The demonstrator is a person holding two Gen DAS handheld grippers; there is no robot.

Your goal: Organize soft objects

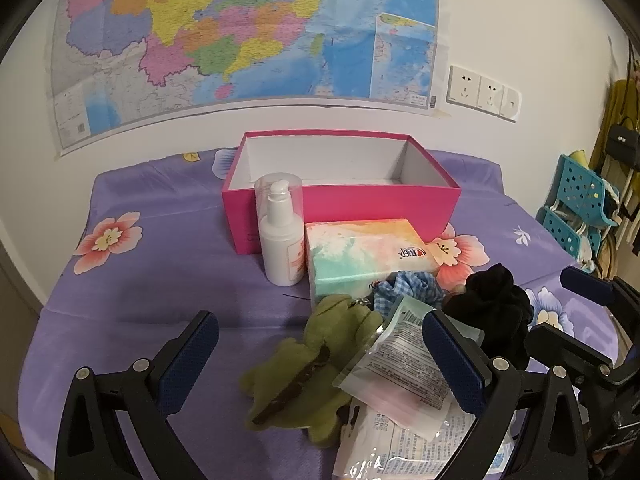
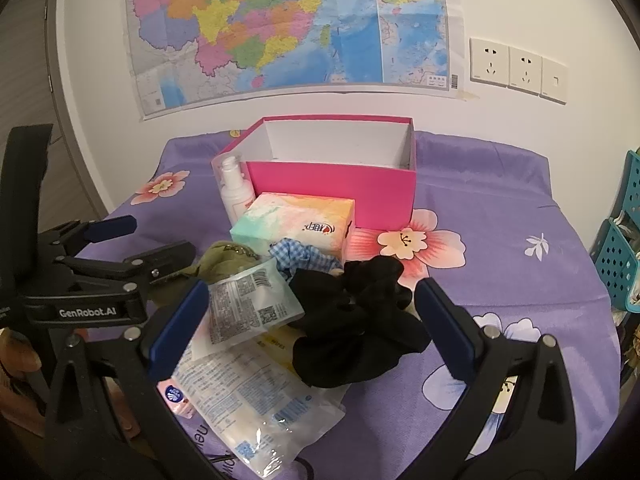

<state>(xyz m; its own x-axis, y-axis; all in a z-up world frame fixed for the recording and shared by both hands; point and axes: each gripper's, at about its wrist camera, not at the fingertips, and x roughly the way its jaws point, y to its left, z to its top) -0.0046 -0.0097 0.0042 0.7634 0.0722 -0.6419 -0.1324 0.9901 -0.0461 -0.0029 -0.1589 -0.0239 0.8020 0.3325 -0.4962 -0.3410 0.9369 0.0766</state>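
Note:
An open pink box (image 1: 340,204) (image 2: 332,184) stands at the back of the purple bedsheet, and looks empty. In front lie a pastel tissue pack (image 1: 368,254) (image 2: 296,226), a green plush toy (image 1: 312,368) (image 2: 224,264), a blue checked scrunchie (image 1: 408,286) (image 2: 300,258), a black scrunchie (image 1: 492,308) (image 2: 356,320) and plastic packets (image 1: 404,364) (image 2: 248,360). My left gripper (image 1: 320,354) is open over the plush and a packet. My right gripper (image 2: 312,326) is open around the black scrunchie and the packets.
A white pump bottle (image 1: 282,232) (image 2: 234,196) stands left of the tissue pack, against the box. Teal baskets (image 1: 580,208) stand off the right edge. A map and wall sockets (image 2: 516,68) are on the wall behind.

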